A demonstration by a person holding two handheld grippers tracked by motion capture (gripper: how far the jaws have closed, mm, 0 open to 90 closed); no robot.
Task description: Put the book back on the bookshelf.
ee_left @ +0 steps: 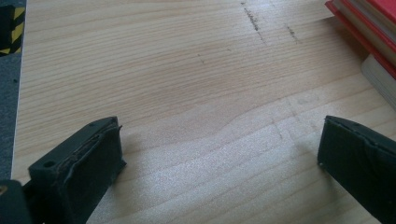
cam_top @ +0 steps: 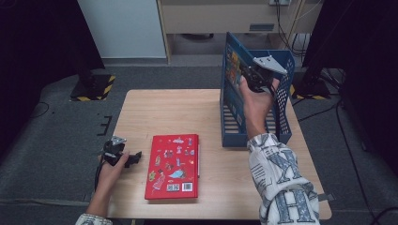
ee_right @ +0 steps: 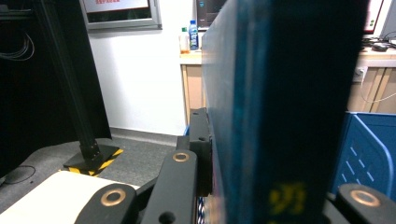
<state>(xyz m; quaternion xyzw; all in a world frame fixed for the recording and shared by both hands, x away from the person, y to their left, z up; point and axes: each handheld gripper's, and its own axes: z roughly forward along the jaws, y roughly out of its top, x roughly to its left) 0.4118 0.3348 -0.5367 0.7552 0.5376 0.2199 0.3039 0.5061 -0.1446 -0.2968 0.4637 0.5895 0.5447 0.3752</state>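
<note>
A red book [cam_top: 172,166] lies flat, cover up, on the wooden table [cam_top: 187,112] near its front edge. Its stacked edges show at the upper right of the left gripper view as the red book [ee_left: 369,23]. My left gripper [cam_top: 133,158] rests low at the table's left front, just left of that book, open over bare wood [ee_left: 219,154]. My right gripper [cam_top: 248,75] is raised at the blue rack [cam_top: 281,117], shut on an upright blue book [cam_top: 233,70] inside it. The right gripper view has this blue book [ee_right: 280,93] close up, with one finger [ee_right: 200,140] pressed against its side.
The blue mesh rack stands at the table's back right. On the grey floor, a black stand base with yellow-black stripes [cam_top: 94,86] sits behind the table's left corner. Cables [cam_top: 328,75] trail at the right. A cabinet [cam_top: 225,18] stands along the back wall.
</note>
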